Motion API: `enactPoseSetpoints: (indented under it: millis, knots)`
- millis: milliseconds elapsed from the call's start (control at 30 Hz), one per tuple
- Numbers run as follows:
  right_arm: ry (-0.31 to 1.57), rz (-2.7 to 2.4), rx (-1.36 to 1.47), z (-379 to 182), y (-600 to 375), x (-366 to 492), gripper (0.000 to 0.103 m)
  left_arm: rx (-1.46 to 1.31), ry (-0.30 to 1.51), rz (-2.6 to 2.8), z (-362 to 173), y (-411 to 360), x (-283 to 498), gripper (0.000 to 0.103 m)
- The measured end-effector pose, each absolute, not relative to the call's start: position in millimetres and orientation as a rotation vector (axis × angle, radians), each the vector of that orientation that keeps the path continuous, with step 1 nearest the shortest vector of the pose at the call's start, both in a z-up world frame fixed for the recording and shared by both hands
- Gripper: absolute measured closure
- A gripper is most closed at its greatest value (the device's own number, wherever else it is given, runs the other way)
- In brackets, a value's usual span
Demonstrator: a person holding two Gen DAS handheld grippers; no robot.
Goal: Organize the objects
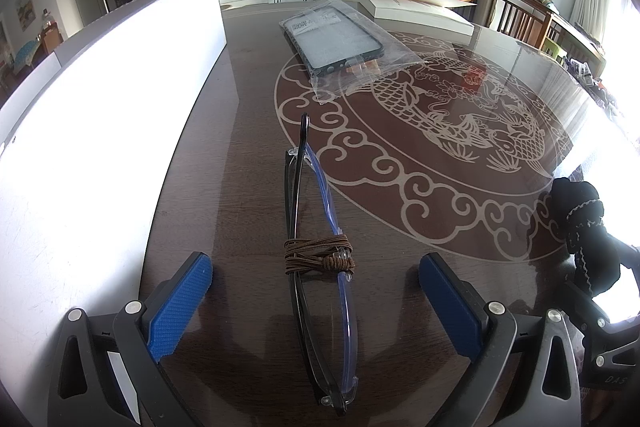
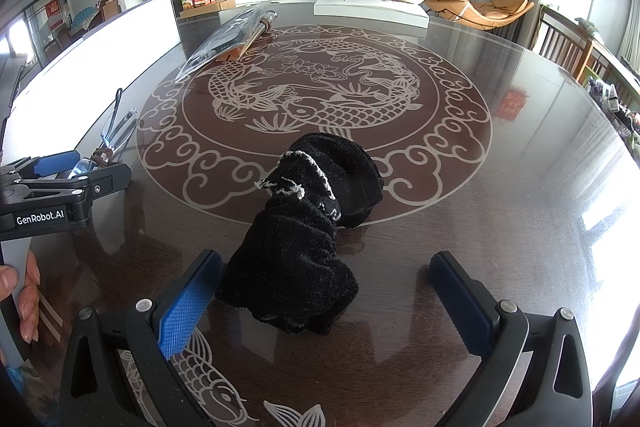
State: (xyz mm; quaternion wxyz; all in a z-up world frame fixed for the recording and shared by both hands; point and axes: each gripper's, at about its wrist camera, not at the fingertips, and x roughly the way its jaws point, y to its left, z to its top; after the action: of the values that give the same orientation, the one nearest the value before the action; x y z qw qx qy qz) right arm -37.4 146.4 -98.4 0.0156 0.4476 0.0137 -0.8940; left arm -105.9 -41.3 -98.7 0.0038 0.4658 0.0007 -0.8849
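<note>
Folded black-and-blue glasses (image 1: 316,267) with a brown cord wound around them lie on the dark table between the open fingers of my left gripper (image 1: 316,291). A crumpled black sock (image 2: 304,227) lies between the open fingers of my right gripper (image 2: 326,291), apart from both pads. The sock also shows at the right edge of the left wrist view (image 1: 584,227). The left gripper (image 2: 60,183) and the glasses (image 2: 116,131) show at the left of the right wrist view. A phone case in a clear bag (image 1: 336,39) lies farther back.
A white box (image 1: 92,131) stands along the left of the table. A white open box (image 2: 372,3) sits at the far edge. The glass-topped table (image 2: 520,147) has a fish pattern. Chairs stand at the right.
</note>
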Motion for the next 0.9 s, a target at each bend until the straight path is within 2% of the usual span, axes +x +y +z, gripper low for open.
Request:
enactPoseSetpoints:
  millis: [700,900]
  knots:
    - [0.041,-2.781,1.392,-98.4,146.6,-37.3,0.000,1.464,-0.001,-2.772,-99.1,-40.7,-105.6,0.000]
    - [0.039,-2.778,1.393,-99.1,147.6,-37.9,0.000,1.606,-0.051,-2.753,-97.6,-39.6,-109.5,0.000]
